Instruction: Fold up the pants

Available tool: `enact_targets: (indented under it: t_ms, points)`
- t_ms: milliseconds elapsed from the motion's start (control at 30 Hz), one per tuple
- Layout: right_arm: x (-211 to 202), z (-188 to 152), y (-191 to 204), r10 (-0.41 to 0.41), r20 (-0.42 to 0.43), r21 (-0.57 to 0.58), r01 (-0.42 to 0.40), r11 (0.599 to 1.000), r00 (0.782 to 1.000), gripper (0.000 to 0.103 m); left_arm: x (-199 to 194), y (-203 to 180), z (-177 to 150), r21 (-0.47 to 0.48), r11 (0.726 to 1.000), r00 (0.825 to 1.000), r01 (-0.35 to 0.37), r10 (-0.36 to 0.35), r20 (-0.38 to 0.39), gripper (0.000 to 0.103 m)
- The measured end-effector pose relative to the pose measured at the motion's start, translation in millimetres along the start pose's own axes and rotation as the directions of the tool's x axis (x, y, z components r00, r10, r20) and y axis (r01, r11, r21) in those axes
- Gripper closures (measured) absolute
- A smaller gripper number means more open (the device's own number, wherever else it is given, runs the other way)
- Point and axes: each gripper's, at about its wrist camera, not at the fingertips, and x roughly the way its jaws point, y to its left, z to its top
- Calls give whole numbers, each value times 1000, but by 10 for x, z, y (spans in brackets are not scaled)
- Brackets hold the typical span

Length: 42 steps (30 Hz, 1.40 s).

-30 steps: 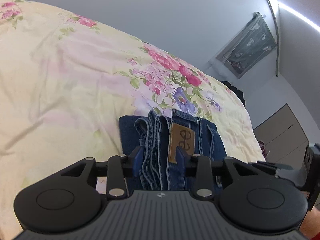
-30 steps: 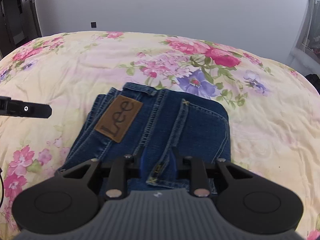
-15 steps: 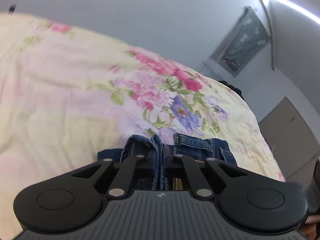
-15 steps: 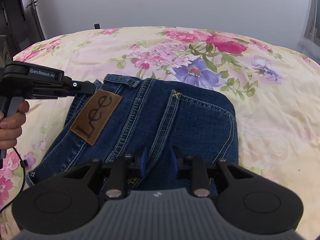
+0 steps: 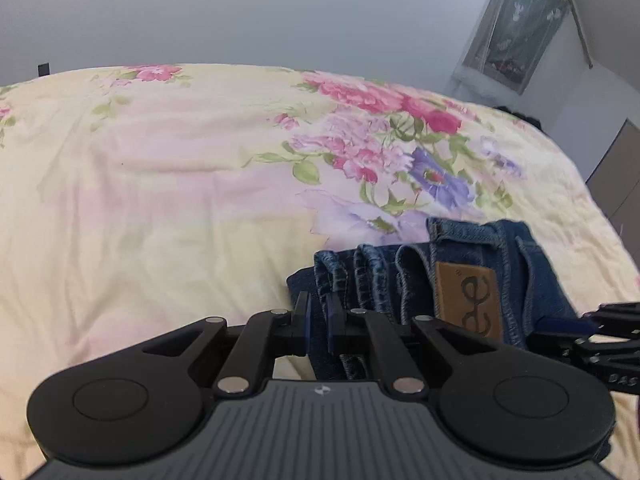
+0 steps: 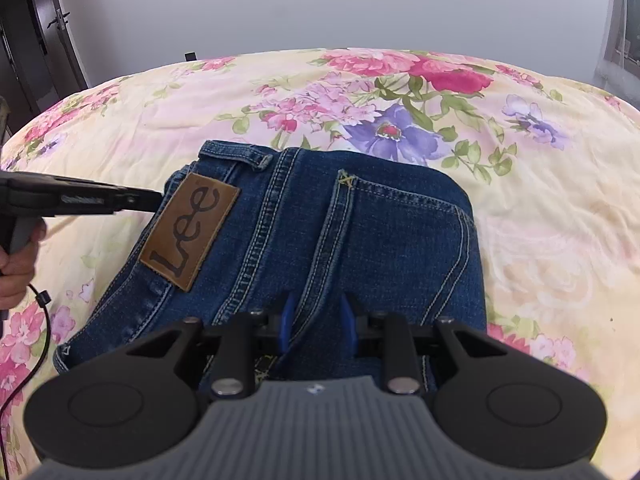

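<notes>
Right now the jeans (image 6: 320, 240) are lying folded into a compact stack near the middle of the floral bedspread (image 6: 540, 220), brown leather patch (image 6: 191, 236) facing up at about ten o'clock from the right gripper (image 6: 316, 320). That gripper is sitting low over the near edge of the stack with its blue-padded jaws standing apart around a raised seam, not pinching it as far as the right wrist view shows. The left gripper (image 5: 316, 316) is coming in from nine o'clock, and its jaws are nearly together on the layered denim edges at the side of the stack; I judge it is gripping a fold of the jeans there.

Several things could go wrong from here. If the left gripper is holding only one or two of the stacked layers, pulling or lifting would be peeling them off and undoing the fold. The waistband edges (image 5: 360, 268) are bunching at the stack's twelve o'clock side in the left wrist view, so a sideways tug could be fanning them out further. Denim this thick is stiff and springy, and the top layer may be creeping open once pressure is released. With the right gripper's jaws straddling the seam, closing and dragging could be skewing the whole stack on the soft, wrinkled bedspread.
</notes>
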Motion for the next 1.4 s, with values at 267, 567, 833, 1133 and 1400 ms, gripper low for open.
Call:
enact_targets:
  t_ms: [267,567,833,1133,1400]
  points:
    - [-110,25,49,-21,11,11,20,1000,1000,80,-247,-114,132,-147,961,972,235,-234,21,57]
    - [-114,-25,-185,32,-21,55,-30,998,999,79,130,-233,125,-155,963,975,219,-223,-12,50]
    - [-23,-39,-214,70,-15,47,-69,996,997,78,345,-133,79,-175,959,973,224,-232,-23,34]
    - [15,-104,-277,92,2,85,-92,992,996,77,382,-424,46,-114,964,969,239,-245,-41,66]
    - [-199,-51,-215,58,5,72,-58,996,998,78,-74,-811,176,-1,985,985,173,-173,5,85]
